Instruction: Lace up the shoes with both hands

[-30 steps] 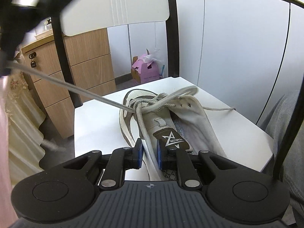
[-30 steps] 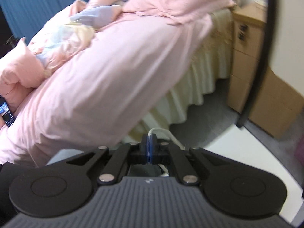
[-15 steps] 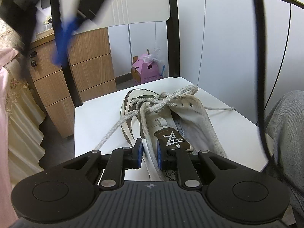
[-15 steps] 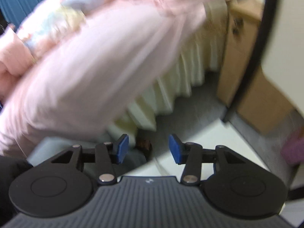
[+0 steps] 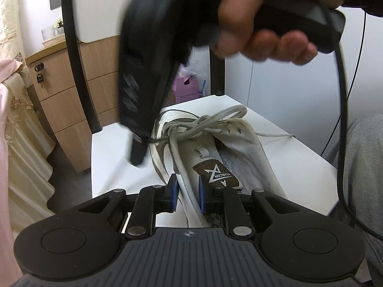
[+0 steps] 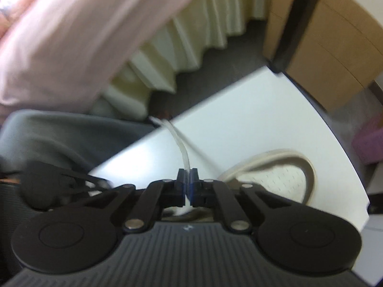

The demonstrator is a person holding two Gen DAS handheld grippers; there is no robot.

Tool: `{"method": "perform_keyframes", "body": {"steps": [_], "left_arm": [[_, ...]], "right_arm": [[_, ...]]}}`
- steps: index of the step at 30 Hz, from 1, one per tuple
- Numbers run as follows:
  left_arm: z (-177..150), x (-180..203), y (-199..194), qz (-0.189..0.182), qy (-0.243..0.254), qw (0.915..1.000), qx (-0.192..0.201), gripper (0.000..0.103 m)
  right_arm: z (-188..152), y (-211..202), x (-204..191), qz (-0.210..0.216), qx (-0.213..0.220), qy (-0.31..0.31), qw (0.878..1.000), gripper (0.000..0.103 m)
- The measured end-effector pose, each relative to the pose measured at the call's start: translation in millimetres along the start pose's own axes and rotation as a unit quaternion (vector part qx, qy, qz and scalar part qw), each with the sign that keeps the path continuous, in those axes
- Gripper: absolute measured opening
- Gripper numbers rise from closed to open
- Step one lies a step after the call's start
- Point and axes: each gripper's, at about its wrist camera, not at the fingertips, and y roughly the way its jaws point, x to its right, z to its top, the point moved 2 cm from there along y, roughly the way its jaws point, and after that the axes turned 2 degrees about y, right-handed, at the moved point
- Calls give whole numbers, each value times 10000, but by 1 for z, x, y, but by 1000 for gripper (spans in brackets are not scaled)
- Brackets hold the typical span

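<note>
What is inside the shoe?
Inside the shoe you can see the brown tongue with a star logo and grey lining. A lace lies over it. The toe end is covered, so that part stays hidden.

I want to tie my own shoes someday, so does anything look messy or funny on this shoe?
Yes. The laces on the shoe sit bunched in a loose tangle near the toe, not crossed neatly, and the upper holes are empty. One thin end trails across the white seat.

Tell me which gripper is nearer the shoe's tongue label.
Left. The left gripper sits right beside the label; the right gripper is farther off, by the shoe's outer side.
</note>
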Motion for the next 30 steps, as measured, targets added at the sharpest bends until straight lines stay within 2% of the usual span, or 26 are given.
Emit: {"method": "perform_keyframes", "body": {"steps": [4,8,11,16,18,19,20,21,22,23,25,28,30], "left_arm": [[1,2,1,-27,34,10000,8,18],[1,0,3,-57,55,10000,6,18],[2,0,3,-58,50,10000,-5,18],[3,1,5,-44,62,10000,-18,19],[4,2,6,-33,73,10000,-32,19],[4,2,6,-27,75,10000,-40,19],[4,3,6,-23,73,10000,-47,19],[4,3,6,-17,68,10000,-53,19],[4,3,7,-8,58,10000,-59,21],[4,4,7,2,38,10000,-66,21],[4,4,6,24,12,10000,-79,22],[4,4,7,54,-44,9999,-91,24],[5,4,8,67,-82,9999,-99,24]], "right_arm": [[13,-34,-7,326,710,276,9966,3],[31,-65,-25,726,1311,226,9884,3],[39,-67,-39,855,1378,90,9867,2],[40,-48,-43,937,1218,90,9881,3],[39,-45,-41,946,1227,166,9878,7],[39,-44,-40,898,1264,198,9877,11],[39,-45,-38,828,1310,233,9876,29],[37,-47,-36,774,1365,293,9872,42],[36,-52,-34,747,1469,374,9856,63],[33,-58,-32,750,1592,438,9834,71],[26,-71,-27,681,1772,524,9804,75],[9,-93,-21,360,2085,688,9749,86],[-8,-107,-14,188,2328,925,9679,87]]}}
